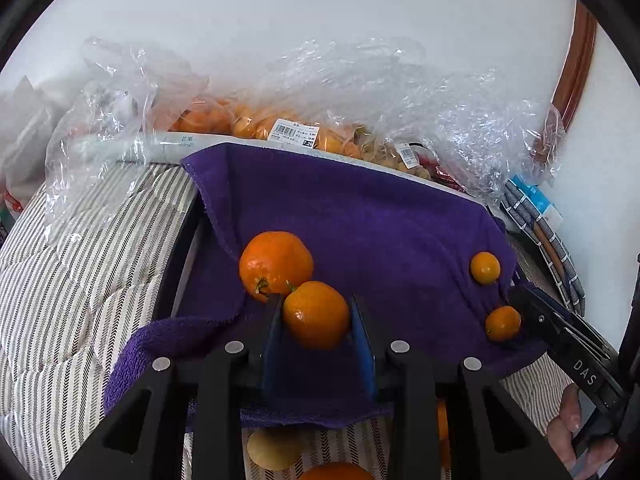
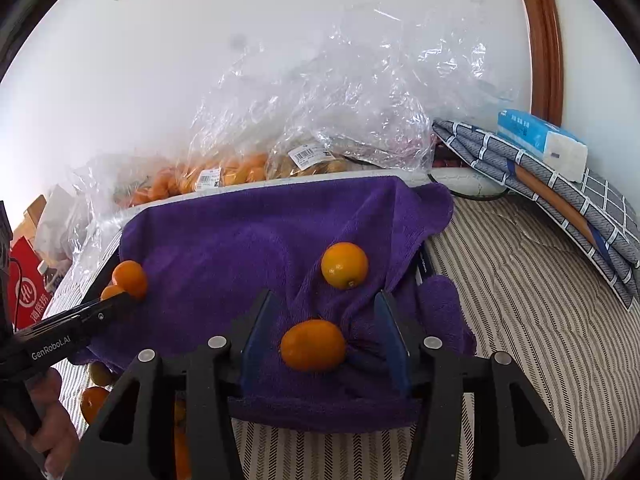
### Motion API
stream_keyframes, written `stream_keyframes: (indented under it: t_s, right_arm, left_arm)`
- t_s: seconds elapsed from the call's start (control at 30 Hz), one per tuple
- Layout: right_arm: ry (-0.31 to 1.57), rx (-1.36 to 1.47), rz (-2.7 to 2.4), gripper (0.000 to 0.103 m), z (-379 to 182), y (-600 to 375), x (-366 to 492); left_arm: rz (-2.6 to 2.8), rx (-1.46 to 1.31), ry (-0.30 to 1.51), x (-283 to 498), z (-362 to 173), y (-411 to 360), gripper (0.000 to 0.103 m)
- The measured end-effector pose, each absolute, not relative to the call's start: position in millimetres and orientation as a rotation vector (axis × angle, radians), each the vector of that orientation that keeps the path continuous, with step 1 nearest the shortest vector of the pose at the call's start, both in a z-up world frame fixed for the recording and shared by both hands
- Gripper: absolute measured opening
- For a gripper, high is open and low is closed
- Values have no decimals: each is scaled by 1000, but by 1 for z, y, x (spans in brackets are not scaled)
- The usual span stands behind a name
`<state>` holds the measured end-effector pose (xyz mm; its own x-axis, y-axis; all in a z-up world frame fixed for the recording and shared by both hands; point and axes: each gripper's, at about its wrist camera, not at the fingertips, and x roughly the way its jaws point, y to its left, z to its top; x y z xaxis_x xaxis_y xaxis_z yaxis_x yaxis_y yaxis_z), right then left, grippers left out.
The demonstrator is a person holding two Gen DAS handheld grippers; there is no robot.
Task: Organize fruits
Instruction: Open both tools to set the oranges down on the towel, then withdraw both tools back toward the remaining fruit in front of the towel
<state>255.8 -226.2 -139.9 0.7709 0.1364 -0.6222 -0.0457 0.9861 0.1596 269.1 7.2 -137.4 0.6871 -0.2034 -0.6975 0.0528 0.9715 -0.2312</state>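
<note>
A purple towel (image 1: 360, 216) covers a tray on the striped bed. In the left wrist view my left gripper (image 1: 316, 320) is shut on a small mandarin (image 1: 316, 314), with a bigger mandarin (image 1: 276, 264) lying just behind it on the towel. Two small oranges (image 1: 485, 267) (image 1: 502, 323) lie at the towel's right side. In the right wrist view my right gripper (image 2: 320, 336) is open, its blue pads either side of one small orange (image 2: 313, 345) without touching it. The other small orange (image 2: 344, 265) lies further back. The left gripper (image 2: 120, 300) shows at left with the mandarins (image 2: 130, 278).
Clear plastic bags of oranges and other fruit (image 1: 256, 120) (image 2: 224, 172) line the wall behind the tray. Folded checked bedding and a tissue pack (image 2: 540, 140) lie at right. Loose fruit (image 1: 274, 450) (image 2: 94, 402) sits on the striped bedspread (image 2: 520, 280) in front of the towel.
</note>
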Motion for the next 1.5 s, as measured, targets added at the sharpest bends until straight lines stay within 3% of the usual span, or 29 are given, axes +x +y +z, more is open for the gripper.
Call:
stream_keyframes:
  t_s: [0.17,0.23,0.3,0.67,0.9,1.5]
  right_arm:
    - [635,137,86,60,-135,-226,250]
    - [621,135,80,60,-133,-226,247]
    - [600,142,84,62,-131,-226,244]
    - [565,108,25,63,-121,-218,226]
    - [609,133,56,68,-119,-207,193]
    - [730,118,206,68,-141,-164,147]
  left_arm:
    - [-144,-213,785,267,-134,9,33]
    - [-145,-220,762,264,-130,10,42]
    - [-148,-219,733,260,-126,11,44]
    - [-93,-155,655,242,-119,13,47]
    - [-64,-221,608,223,-114,34,48]
    - [40,-215,606,156,-126,83,52]
